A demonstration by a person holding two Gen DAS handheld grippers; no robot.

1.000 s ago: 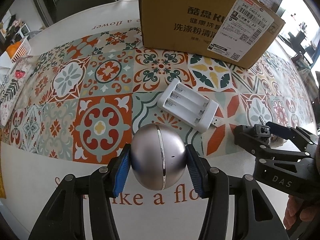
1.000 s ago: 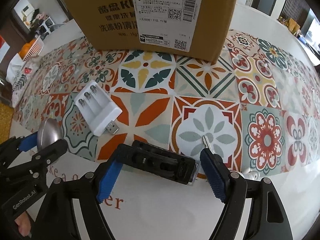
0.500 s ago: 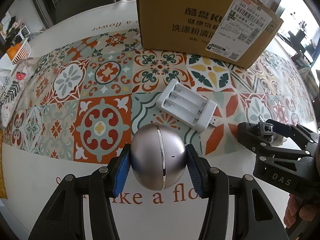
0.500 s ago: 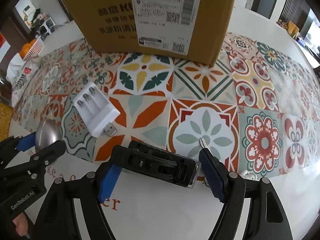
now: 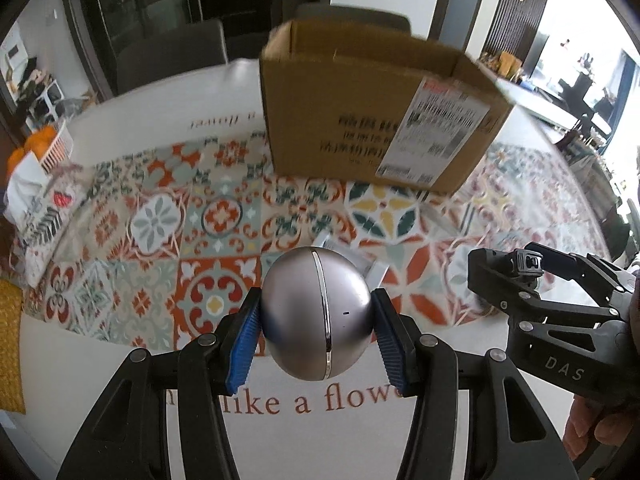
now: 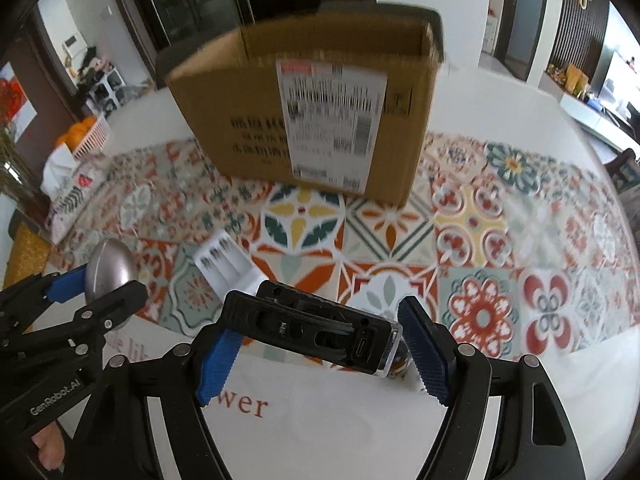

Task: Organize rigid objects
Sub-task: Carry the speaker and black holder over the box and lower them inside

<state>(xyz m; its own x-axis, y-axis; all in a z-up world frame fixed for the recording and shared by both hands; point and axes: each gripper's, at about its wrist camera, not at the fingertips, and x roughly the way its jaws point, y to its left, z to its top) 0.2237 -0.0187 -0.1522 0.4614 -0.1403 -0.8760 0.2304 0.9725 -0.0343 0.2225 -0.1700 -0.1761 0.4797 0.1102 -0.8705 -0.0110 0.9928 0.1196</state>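
My left gripper (image 5: 316, 336) is shut on a silver ball-shaped gadget (image 5: 316, 312) and holds it above the table. My right gripper (image 6: 320, 344) is shut on a long black device (image 6: 312, 328) with a USB port at its clear right end, also lifted. A white battery charger (image 6: 230, 266) lies on the patterned cloth between them; the ball hides most of it in the left wrist view. An open cardboard box (image 5: 380, 120) stands behind, its open top now visible; it also shows in the right wrist view (image 6: 304, 120).
A round white table with a tiled-pattern cloth (image 5: 160, 220) carries everything. A tissue pack (image 5: 36, 204) and a basket of oranges (image 5: 40, 148) sit at the far left. Chairs and dark cabinets stand behind the table.
Both grippers have risen with their objects, so the box's open top has come into view and the table looks farther away. The charger has stayed put.
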